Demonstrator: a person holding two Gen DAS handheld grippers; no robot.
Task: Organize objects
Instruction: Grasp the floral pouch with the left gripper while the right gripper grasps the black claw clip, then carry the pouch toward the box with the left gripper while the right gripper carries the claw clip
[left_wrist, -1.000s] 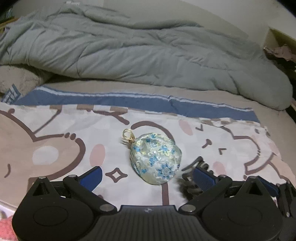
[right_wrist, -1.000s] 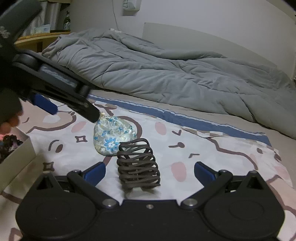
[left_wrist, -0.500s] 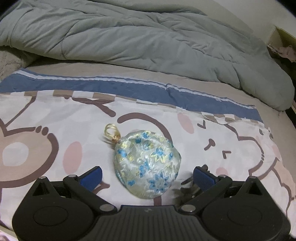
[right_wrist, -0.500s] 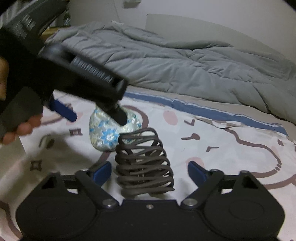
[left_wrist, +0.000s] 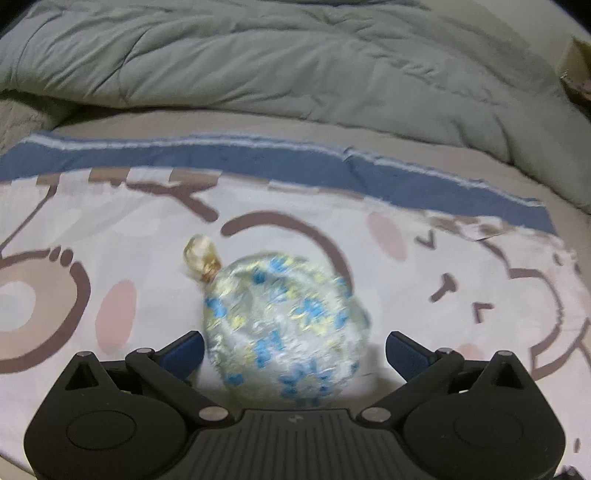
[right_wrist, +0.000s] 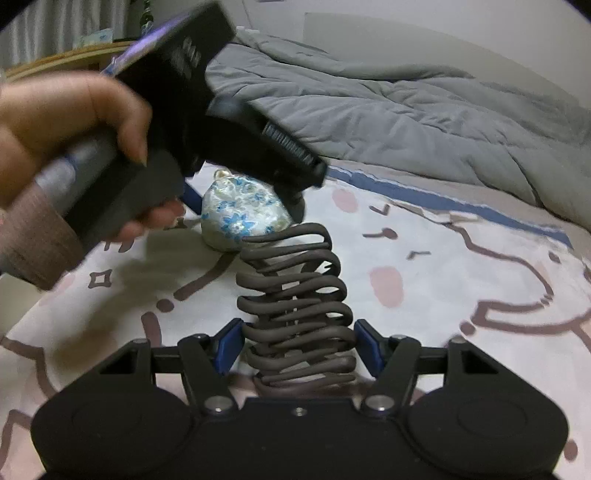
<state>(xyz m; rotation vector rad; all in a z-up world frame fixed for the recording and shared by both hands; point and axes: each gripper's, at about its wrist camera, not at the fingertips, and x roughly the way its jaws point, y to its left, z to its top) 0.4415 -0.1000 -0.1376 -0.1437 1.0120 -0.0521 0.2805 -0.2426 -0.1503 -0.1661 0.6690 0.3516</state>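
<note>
On the cartoon sheet (left_wrist: 110, 229), the flowery pouch (left_wrist: 284, 328) is the thing to find everything by. Left of it comes the left gripper (left_wrist: 293, 349), with a hand (right_wrist: 66, 122) holding it; its jaws are wide apart on both sides of the pouch and not touching it. Right beside the pouch, on the near side, stands the brown coil clip (right_wrist: 295, 302). The right gripper (right_wrist: 297, 347) has just been closing its jaws, and the blue pads now press the clip's bottom loops. Far behind the pouch lies the grey quilt (left_wrist: 295, 66). The springy clip could squish and pop out, or the two grippers could bump.
</note>
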